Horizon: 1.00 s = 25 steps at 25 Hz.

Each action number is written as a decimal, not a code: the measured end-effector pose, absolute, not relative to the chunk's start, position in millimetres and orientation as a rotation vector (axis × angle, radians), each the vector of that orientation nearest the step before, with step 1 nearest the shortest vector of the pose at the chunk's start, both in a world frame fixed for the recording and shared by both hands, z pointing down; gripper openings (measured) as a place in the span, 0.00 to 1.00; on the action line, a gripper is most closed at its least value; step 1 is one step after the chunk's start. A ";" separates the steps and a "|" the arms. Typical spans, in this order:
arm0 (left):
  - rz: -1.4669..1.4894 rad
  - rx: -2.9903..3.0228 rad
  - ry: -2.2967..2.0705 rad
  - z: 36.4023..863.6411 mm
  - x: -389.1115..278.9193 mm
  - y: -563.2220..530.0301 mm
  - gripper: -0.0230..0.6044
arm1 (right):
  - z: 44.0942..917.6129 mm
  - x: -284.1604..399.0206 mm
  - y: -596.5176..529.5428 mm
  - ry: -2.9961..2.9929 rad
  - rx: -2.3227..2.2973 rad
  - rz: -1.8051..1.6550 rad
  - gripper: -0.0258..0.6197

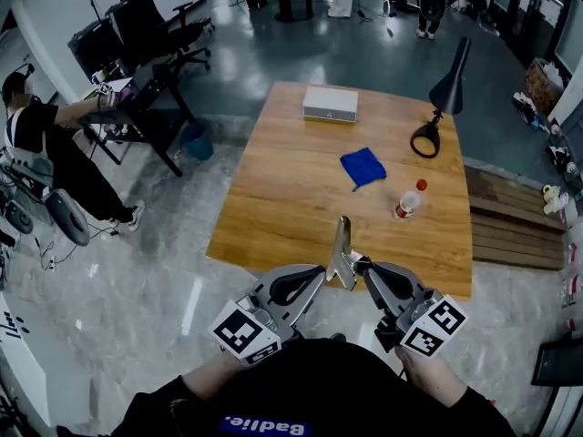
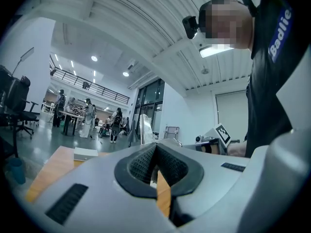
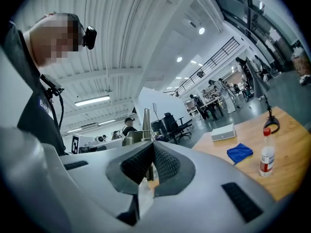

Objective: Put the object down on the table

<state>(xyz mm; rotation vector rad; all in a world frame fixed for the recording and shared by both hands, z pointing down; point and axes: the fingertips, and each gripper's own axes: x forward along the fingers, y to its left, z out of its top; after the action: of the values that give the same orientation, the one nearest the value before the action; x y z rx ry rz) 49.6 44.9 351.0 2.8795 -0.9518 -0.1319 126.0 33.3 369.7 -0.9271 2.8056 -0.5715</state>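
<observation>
Your wooden worktop [image 1: 291, 189] lies past your right tongs [image 1: 363, 267]: bottle [image 1: 409, 200] nearest, blue cloth [image 1: 363, 166] farther, white box [image 1: 330, 104] and black lamp [image 1: 435, 107] farthest.

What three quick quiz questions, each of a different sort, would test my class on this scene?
1. True or false: the bottle stands upright.
2. What do the left gripper and right gripper clamp together? A) cup B) metal object C) book
3. How many things rest on the table?
Key: 1 true; 2 B; 3 four: box, cloth, bottle, lamp.
</observation>
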 end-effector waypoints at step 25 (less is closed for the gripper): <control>-0.183 2.897 -0.694 358.4 -35.3 -78.1 0.05 | 378.8 49.2 -73.3 2.773 -1.200 -0.545 0.05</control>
<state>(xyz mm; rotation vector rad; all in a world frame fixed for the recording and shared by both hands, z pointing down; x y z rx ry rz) -35.3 -78.1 358.4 2.8974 -0.6943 -0.1829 49.2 -73.3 378.8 -1.2001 2.7726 -0.5454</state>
